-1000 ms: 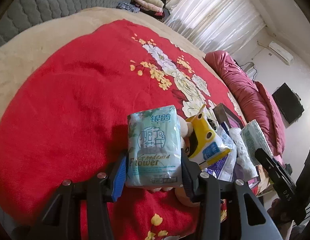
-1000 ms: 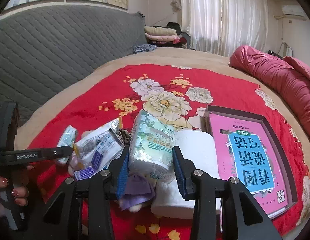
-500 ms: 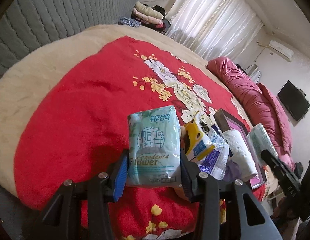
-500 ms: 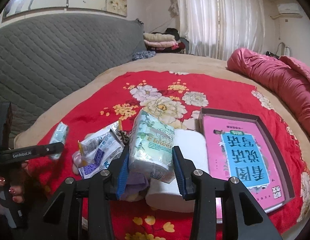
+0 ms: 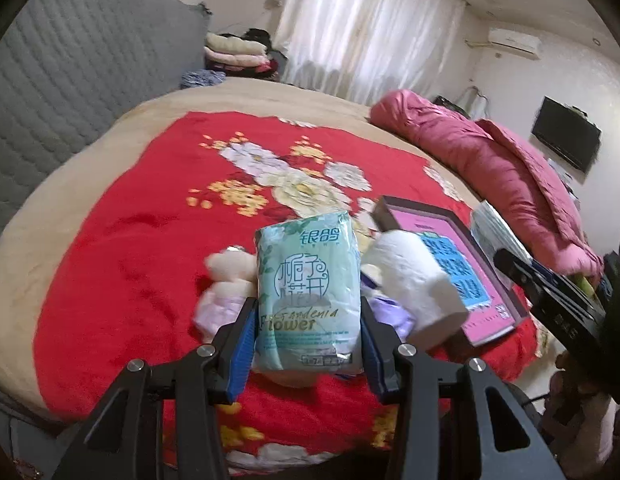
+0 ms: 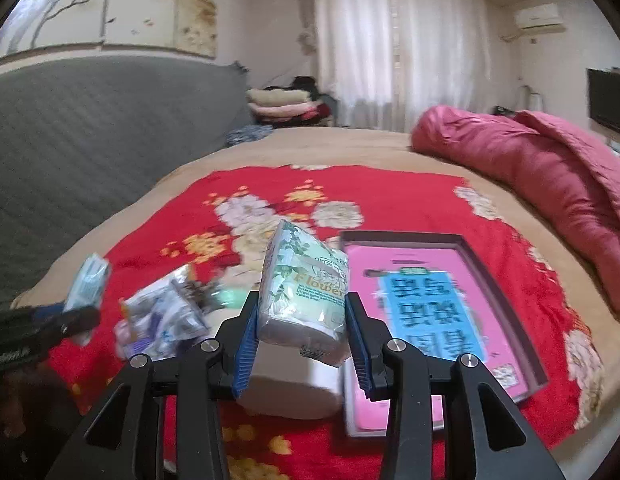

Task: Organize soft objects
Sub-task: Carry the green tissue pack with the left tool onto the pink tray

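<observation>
My left gripper [image 5: 308, 322] is shut on a pale green tissue pack [image 5: 308, 292] printed "Gardenia Flower", held above the red floral blanket [image 5: 142, 240]. My right gripper [image 6: 300, 320] is shut on a second tissue pack [image 6: 304, 292] of the same kind, tilted, above a white paper roll [image 6: 290, 392]. The roll also shows in the left wrist view [image 5: 414, 280], beside a cream and lilac plush toy [image 5: 224, 292]. Clear plastic packets [image 6: 162, 316] lie to the left of the roll. The left gripper and its pack show at the left in the right wrist view [image 6: 86, 288].
A dark tray [image 6: 506, 292] holding a pink and blue book [image 6: 422, 312] lies on the blanket to the right. A rolled pink quilt [image 6: 530, 176] lies at the far right. A grey quilted headboard [image 6: 90, 128] stands at the left. Folded clothes [image 6: 282, 104] are stacked at the back.
Both grippers have pulled back and risen with their tissue packs still held. The left view has swung right, so the roll and tray now sit close beside its pack.
</observation>
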`<control>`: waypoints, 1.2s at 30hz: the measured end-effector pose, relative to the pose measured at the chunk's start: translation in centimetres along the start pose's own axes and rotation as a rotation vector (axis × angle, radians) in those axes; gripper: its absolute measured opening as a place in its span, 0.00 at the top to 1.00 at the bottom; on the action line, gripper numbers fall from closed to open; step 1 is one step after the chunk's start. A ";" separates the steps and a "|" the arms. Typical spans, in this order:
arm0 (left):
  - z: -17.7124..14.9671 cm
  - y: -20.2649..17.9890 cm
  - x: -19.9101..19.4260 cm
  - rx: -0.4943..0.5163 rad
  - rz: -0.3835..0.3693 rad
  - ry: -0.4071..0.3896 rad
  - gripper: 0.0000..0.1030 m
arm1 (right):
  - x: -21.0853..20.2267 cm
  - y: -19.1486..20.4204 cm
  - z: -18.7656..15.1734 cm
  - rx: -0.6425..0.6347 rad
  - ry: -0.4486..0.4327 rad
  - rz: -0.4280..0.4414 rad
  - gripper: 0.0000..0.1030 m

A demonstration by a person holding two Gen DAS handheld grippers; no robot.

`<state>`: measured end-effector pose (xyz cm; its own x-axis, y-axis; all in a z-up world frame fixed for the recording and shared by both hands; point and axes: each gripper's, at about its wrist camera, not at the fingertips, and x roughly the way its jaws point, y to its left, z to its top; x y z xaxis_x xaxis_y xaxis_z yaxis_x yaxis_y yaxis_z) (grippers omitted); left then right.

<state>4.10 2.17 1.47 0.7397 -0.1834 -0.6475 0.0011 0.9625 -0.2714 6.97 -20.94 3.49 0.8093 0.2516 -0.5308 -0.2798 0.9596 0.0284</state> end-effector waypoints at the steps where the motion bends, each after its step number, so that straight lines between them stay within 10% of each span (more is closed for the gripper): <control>1: 0.0 -0.7 0.0 0.005 -0.010 0.006 0.55 | -0.1 -0.5 0.0 0.013 -0.004 -0.012 0.59; 18: 0.6 -12.0 1.7 0.151 -0.146 0.052 0.55 | -2.3 -8.9 -1.0 0.158 -0.043 -0.184 0.59; 36: 0.1 -21.7 11.9 0.382 -0.104 0.230 0.55 | -2.4 -15.7 -2.7 0.307 -0.046 -0.282 0.59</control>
<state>12.93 -20.88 -0.25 0.5538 -0.2813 -0.7837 0.3477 0.9334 -0.0893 8.04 -36.91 2.04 0.8565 -0.0280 -0.5154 0.1176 0.9828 0.1421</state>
